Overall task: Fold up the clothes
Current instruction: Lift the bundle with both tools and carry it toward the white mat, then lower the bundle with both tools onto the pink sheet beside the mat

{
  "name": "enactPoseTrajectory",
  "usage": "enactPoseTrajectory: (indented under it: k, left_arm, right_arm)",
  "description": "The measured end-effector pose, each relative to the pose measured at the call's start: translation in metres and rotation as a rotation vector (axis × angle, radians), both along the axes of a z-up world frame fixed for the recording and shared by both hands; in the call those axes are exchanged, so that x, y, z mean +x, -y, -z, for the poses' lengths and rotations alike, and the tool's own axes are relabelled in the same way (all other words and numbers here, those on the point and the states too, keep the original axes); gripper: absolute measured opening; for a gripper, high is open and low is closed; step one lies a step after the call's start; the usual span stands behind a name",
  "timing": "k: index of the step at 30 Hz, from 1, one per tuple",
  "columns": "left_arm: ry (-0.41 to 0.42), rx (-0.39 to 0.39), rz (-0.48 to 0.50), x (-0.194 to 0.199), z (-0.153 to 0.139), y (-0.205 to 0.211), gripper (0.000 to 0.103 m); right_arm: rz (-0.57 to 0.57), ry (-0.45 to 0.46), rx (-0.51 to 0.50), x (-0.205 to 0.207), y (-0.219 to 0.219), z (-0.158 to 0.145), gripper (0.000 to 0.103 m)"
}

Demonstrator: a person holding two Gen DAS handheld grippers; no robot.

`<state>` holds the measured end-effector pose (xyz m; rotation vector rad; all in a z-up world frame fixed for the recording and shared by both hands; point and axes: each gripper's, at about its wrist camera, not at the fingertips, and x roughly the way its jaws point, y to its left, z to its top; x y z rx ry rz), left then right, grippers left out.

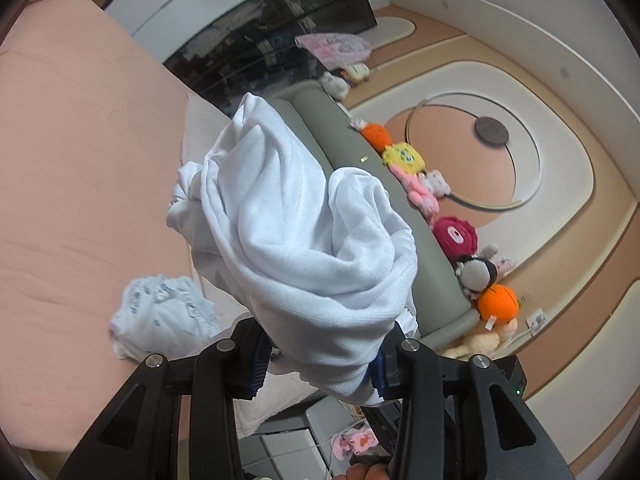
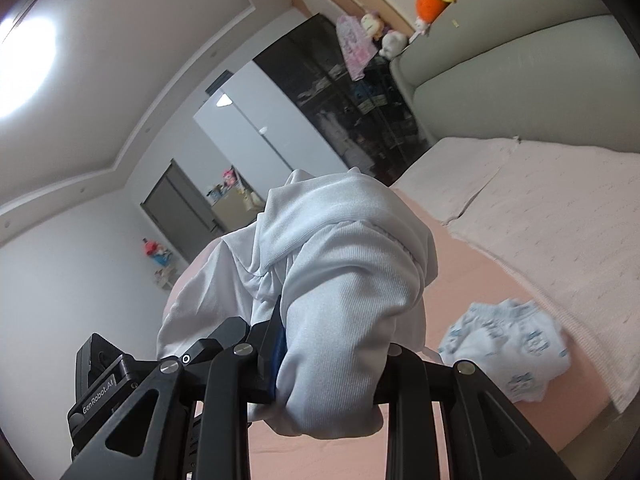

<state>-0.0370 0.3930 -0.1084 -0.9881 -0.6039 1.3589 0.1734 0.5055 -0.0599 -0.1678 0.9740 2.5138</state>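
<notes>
Risk of dropping: bunched white knit garment (image 1: 296, 240) held aloft above pink bedsheet (image 1: 80, 184), clamped in left gripper (image 1: 320, 364) and right gripper (image 2: 324, 364). Could slip from thick uneven wads, or snag crumpled blue-printed white cloth (image 2: 508, 352) at four o'clock.

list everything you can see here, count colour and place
white garment: one, white, bunched, lifted above the bed, clamped by both grippers
patterned garment: one, pale blue print, crumpled on the bed
bed: one, pink sheet
headboard: one, grey-green, padded
plush toys: several, yellow, orange, pink, red, along the headboard
dark cabinet: one, glossy black, by the wall
left hand-held gripper: one, black, shut on the white garment
right hand-held gripper: one, black, shut on the white garment
</notes>
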Motion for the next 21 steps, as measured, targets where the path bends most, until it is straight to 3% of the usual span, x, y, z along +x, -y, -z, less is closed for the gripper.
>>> enactPoseTrajectory:
  k: [9,21]
  left_arm:
    - [-0.022,-0.024,0.028,0.018,0.002,-0.009,0.037]
    - [-0.072,-0.059,0.009,0.015,0.002,-0.007,0.037]
  right_arm:
    - [0.012,-0.002,0.011,0.016,-0.024,0.008,0.026]
    - [-0.021,-0.013,-0.016,-0.011,-0.049,0.02,0.026]
